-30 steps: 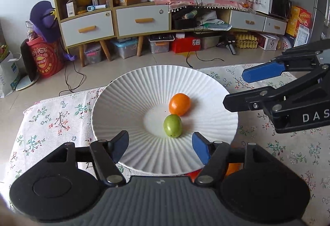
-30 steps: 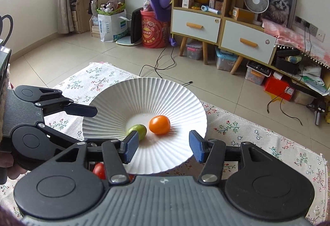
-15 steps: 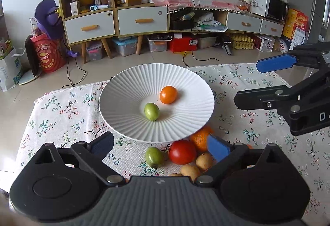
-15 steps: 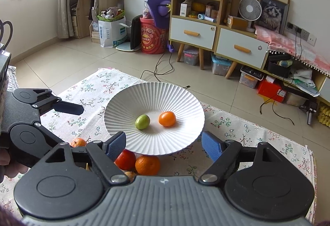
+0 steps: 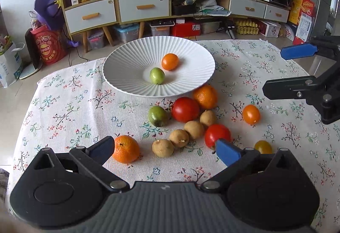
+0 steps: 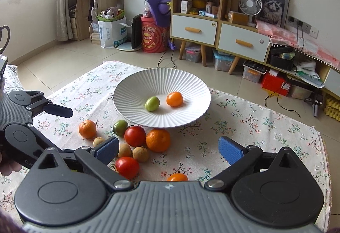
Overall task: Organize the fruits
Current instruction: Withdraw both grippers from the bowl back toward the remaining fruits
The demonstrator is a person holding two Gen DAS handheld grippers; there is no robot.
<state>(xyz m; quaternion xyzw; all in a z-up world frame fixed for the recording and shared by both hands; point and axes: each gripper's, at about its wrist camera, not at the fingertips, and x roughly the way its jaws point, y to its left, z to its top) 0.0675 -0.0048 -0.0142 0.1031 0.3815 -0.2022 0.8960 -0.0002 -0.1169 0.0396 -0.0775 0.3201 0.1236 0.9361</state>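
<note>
A white ribbed plate holds a green fruit and a small orange fruit. In front of it on the cloth lie a green fruit, two red tomatoes, two oranges, several brown round fruits, an orange cherry tomato and a yellow one. My left gripper hovers above the near fruits, jaws opening, pads pressing on nothing. My right gripper hangs beside them, jaws opening, and holds nothing.
A floral tablecloth covers the table; its far edge runs just behind the plate, with tiled floor beyond. Cabinets and boxes line the far wall. Cloth to the left and right of the fruit is bare.
Both grippers have drawn back from the plate and their jaws have spread wide. The loose fruits on the cloth have come into view. The two fruits in the plate stay put.
</note>
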